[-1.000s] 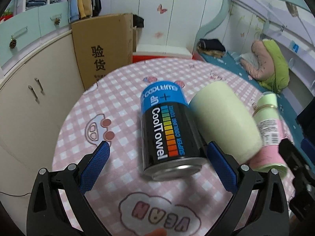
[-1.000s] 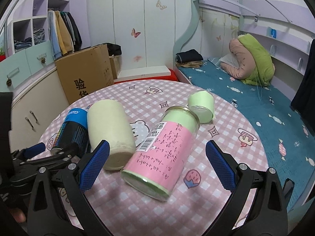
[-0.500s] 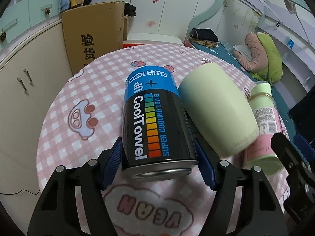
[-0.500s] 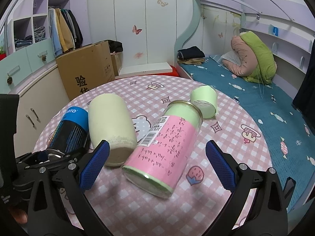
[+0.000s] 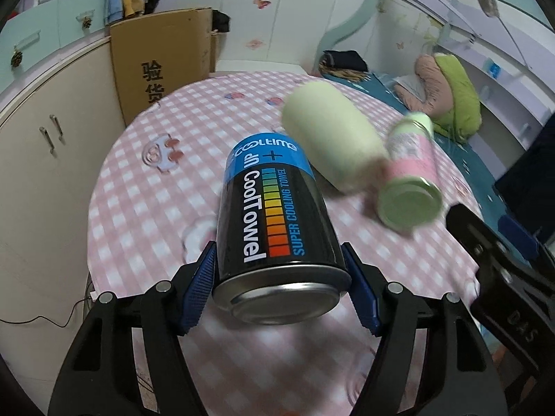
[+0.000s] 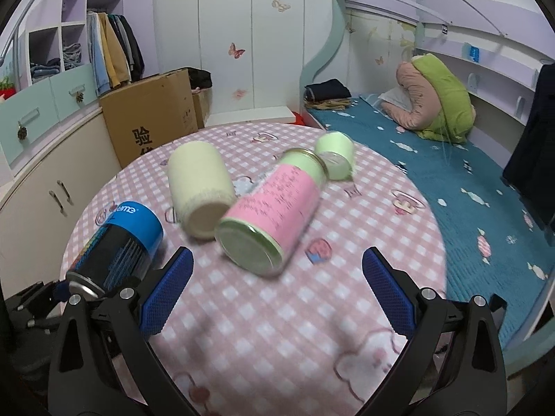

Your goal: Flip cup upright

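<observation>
My left gripper (image 5: 281, 291) is shut on a black and blue CoolTowel can (image 5: 274, 222) and holds it tilted, raised off the pink checked table (image 5: 145, 204). The can also shows in the right wrist view (image 6: 118, 246), with the left gripper behind it. A cream cup (image 6: 199, 187) lies on its side on the table, and it also shows in the left wrist view (image 5: 333, 142). A pink and green jar (image 6: 270, 208) lies on its side beside the cup. My right gripper (image 6: 277, 291) is open and empty, just short of the jar.
A small green lid or cup (image 6: 336, 159) lies beyond the jar. A cardboard box (image 6: 152, 118) stands behind the table, cream cabinets (image 5: 45, 145) to the left, and a bed with a blue cover (image 6: 451, 173) to the right.
My left gripper has closed on the can and lifted its near end off the table. The right gripper stayed open and shifted slightly back and up.
</observation>
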{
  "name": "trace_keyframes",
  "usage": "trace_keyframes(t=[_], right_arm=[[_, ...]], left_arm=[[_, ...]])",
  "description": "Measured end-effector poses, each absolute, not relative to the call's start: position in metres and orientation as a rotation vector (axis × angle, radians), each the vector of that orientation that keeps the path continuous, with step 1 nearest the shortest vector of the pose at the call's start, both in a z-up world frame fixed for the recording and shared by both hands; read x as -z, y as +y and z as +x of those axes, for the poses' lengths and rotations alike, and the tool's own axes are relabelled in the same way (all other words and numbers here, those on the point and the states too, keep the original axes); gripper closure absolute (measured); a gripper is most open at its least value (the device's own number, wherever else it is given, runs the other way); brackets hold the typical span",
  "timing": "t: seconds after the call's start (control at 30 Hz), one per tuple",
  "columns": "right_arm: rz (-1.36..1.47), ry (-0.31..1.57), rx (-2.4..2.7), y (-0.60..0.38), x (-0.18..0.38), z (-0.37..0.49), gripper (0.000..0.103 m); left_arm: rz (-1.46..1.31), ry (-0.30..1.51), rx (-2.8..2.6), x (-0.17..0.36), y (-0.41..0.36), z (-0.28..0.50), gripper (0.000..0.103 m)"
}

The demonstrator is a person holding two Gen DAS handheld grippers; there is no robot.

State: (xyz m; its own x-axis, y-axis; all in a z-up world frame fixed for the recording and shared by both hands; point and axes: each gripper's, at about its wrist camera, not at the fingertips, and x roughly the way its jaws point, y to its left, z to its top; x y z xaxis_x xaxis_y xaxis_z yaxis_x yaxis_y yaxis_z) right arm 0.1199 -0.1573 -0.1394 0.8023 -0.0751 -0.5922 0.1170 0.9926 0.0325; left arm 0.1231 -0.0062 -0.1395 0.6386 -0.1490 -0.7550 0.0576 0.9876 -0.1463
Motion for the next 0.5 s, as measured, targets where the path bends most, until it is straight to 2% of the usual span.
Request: trace_keyframes(t=[0.27, 0.5], right_arm=[[0.083, 0.66, 0.12, -0.164, 0.141, 0.098, 0.005], [0.087, 0.688, 0.094, -0.157, 0.143, 0.099, 0.005]], left_arm=[[-0.074, 0.885, 0.171, 0.144, -0.031, 0.099, 0.036], [-0.075, 0.867, 0.168, 0.144, -0.023, 0.092, 0.037]])
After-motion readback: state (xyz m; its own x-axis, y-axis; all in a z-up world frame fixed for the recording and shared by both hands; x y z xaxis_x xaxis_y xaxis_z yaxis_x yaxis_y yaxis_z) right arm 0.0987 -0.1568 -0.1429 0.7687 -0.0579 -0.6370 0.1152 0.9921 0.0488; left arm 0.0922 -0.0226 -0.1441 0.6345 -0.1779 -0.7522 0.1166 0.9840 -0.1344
